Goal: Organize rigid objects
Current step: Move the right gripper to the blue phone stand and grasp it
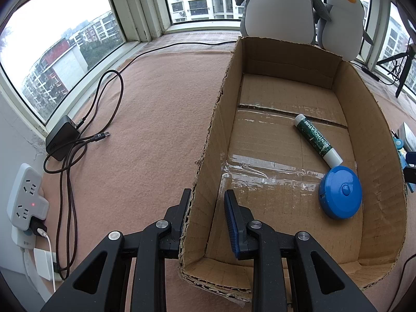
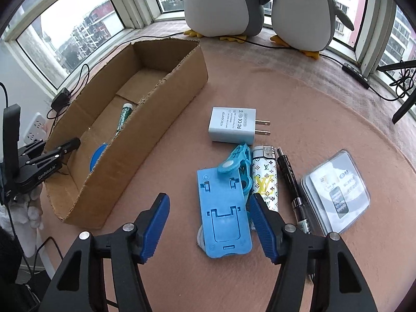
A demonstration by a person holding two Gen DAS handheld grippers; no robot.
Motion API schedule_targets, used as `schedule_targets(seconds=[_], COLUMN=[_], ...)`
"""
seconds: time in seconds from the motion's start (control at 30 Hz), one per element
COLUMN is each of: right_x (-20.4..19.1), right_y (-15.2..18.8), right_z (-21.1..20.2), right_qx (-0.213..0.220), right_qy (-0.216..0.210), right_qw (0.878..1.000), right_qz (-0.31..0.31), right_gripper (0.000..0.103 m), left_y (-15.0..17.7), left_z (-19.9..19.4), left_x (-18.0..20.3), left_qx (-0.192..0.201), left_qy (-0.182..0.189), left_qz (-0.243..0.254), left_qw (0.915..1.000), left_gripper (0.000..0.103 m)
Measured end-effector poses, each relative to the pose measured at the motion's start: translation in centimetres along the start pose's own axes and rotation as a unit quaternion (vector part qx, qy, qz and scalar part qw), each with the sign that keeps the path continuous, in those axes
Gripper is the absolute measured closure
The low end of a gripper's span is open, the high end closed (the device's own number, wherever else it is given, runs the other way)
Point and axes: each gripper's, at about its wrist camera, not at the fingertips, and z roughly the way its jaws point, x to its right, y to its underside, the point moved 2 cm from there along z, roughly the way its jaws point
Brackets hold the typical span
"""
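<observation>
My left gripper [image 1: 208, 195] is shut on the left wall of the open cardboard box [image 1: 369, 119], one finger outside and one inside. In the box lie a green tube [image 1: 316, 139] and a round blue tape measure [image 1: 340, 192]. In the right wrist view the box [image 2: 145, 119] stands at left with the left gripper [image 2: 56, 153] on its near end. My right gripper [image 2: 208, 200] is open and points down over a blue phone stand [image 2: 223, 208], which lies between the fingers; the left pad is clear of it. Beside the stand lie a blue clip [image 2: 240, 161], a white charger [image 2: 232, 124], a patterned lighter [image 2: 265, 179], a black pen [image 2: 291, 182] and a clear case [image 2: 335, 189].
Two plush penguins [image 2: 223, 2] stand at the window behind the box. A black adapter with coiled cable [image 1: 62, 137] and a white power strip [image 1: 26, 197] lie left of the box. A tripod leg [image 2: 403, 106] and cables are at far right. Pink felt [image 2: 299, 98] covers the surface.
</observation>
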Motion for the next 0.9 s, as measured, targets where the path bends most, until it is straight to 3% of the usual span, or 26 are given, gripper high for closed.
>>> schedule_targets(seconds=[0.17, 0.47, 0.9], right_x=[-0.4, 0.0, 0.0], right_y=[0.0, 0.3, 1.3], right_z=[1.1, 1.0, -0.3], right_qx=[-0.021, -0.023, -0.01], right_qy=[0.013, 0.022, 0.011], right_qw=[1.0, 0.999, 1.0], right_qz=[-0.014, -0.008, 0.008], right_gripper=[0.047, 0.07, 0.07], left_y=[0.0, 0.1, 0.1], left_z=[0.0, 0.1, 0.1], left_x=[0.0, 0.0, 0.0], left_qx=[0.0, 0.001, 0.002], left_qy=[0.0, 0.001, 0.001], left_qz=[0.0, -0.001, -0.001], left_qw=[1.0, 1.0, 1.0], left_gripper=[0.077, 0.077, 0.077])
